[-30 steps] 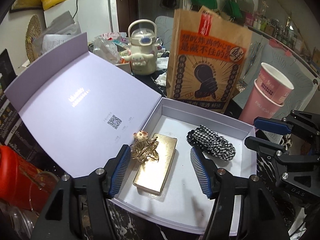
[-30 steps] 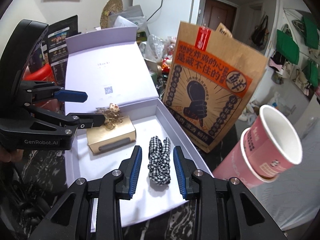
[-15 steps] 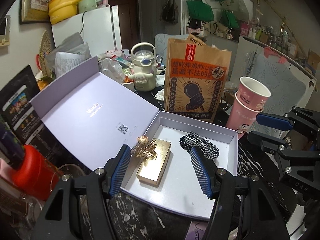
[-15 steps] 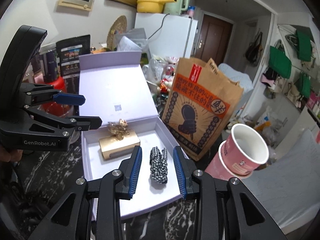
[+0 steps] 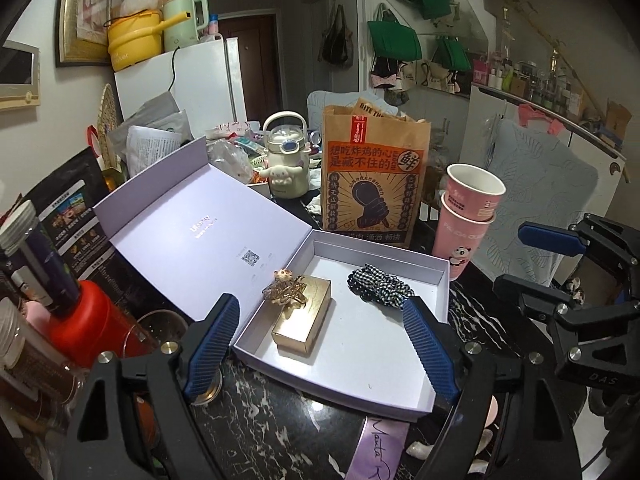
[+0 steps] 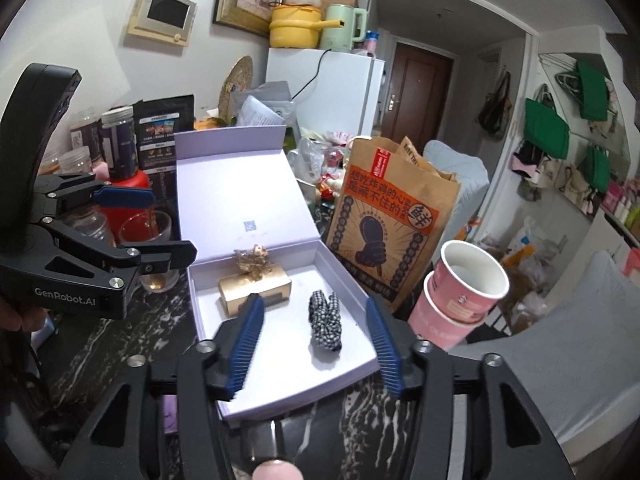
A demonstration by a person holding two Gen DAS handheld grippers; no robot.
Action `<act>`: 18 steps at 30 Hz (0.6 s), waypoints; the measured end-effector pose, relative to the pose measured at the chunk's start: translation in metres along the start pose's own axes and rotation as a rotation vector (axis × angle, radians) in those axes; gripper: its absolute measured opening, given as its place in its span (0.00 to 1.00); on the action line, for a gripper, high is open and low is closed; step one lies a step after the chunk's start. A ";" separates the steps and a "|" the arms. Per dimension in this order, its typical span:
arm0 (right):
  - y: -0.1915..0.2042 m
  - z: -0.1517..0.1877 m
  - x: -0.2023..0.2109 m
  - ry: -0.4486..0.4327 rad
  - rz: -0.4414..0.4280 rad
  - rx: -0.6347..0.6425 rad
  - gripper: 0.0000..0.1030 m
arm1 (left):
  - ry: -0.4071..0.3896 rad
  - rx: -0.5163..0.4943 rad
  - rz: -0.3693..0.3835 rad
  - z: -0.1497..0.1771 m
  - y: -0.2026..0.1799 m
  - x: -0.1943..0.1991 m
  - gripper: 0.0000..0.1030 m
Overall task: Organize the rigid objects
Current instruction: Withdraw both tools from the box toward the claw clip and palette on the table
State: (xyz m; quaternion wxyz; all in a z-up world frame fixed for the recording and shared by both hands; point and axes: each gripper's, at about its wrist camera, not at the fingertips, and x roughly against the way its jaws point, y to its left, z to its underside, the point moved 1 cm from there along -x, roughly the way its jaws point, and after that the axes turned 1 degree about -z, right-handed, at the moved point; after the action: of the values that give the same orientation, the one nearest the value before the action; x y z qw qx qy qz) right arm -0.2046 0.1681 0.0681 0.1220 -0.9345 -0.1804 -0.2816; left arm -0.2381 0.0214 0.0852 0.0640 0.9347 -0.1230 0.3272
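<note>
Box (image 5: 438,280) between paper bag (image 5: 374,184) and jars (image 6: 118,140)

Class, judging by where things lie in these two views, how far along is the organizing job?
Done: gold box, gold clip on it, and checked scrunchie lie in the white box. In hand: nothing; left gripper and right gripper are open. Left: the lid is open.

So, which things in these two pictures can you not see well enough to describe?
- Small print and the square code on the box lid: too small in both views.
- Gold clip on the gold box: its fine shape is unclear; in the right wrist view the right gripper finger covers part of the gold box.
- Inside the paper bag: hidden by its walls.
- Purple ribbon: cut off by the bottom edge, left wrist view.
</note>
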 end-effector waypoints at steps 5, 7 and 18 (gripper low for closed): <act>0.002 0.005 0.020 -0.028 0.011 -0.010 0.67 | -0.019 -0.012 -0.013 0.005 -0.006 0.017 0.84; 0.002 0.007 0.028 -0.041 0.012 -0.016 0.72 | -0.019 -0.015 -0.022 0.007 -0.009 0.023 0.87; 0.009 0.020 0.060 -0.083 0.037 -0.030 0.81 | -0.043 -0.062 -0.010 0.024 -0.028 0.047 0.87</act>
State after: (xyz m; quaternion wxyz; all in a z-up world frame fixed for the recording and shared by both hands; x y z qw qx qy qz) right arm -0.1448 0.1832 0.0847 0.1056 -0.9503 -0.1638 -0.2429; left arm -0.1807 0.0350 0.0944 0.0920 0.9398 -0.1296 0.3025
